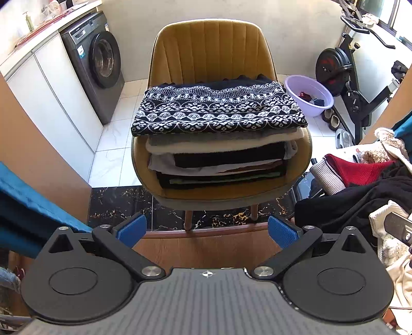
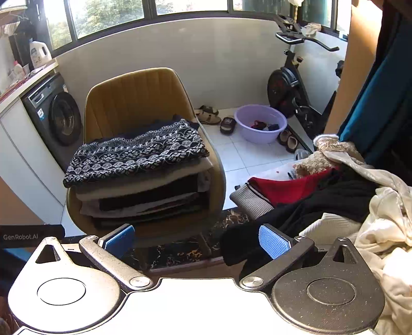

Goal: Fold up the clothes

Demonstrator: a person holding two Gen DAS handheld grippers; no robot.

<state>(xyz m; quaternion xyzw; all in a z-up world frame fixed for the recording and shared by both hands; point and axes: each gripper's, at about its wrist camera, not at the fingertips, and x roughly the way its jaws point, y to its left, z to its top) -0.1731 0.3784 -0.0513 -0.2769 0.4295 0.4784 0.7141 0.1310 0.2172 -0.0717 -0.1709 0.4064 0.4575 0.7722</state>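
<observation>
Mustard velvet chair [image 1: 211, 49] fills the centre of the left wrist view, one folded stack [image 1: 219, 144] on its seat under a black-and-white patterned knit [image 1: 219, 110] — left gripper [image 1: 207, 230] spread wide, empty. Right wrist view alone shows windows [image 2: 108, 13] along the top, with unfolded clothes [image 2: 334, 195] heaped at right — right gripper [image 2: 197, 241] likewise spread, empty.

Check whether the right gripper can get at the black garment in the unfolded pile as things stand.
Probably yes. The right gripper is open and empty, and the black garment lies just ahead to its right, its near edge draping by the right finger with nothing lying over that edge.
</observation>
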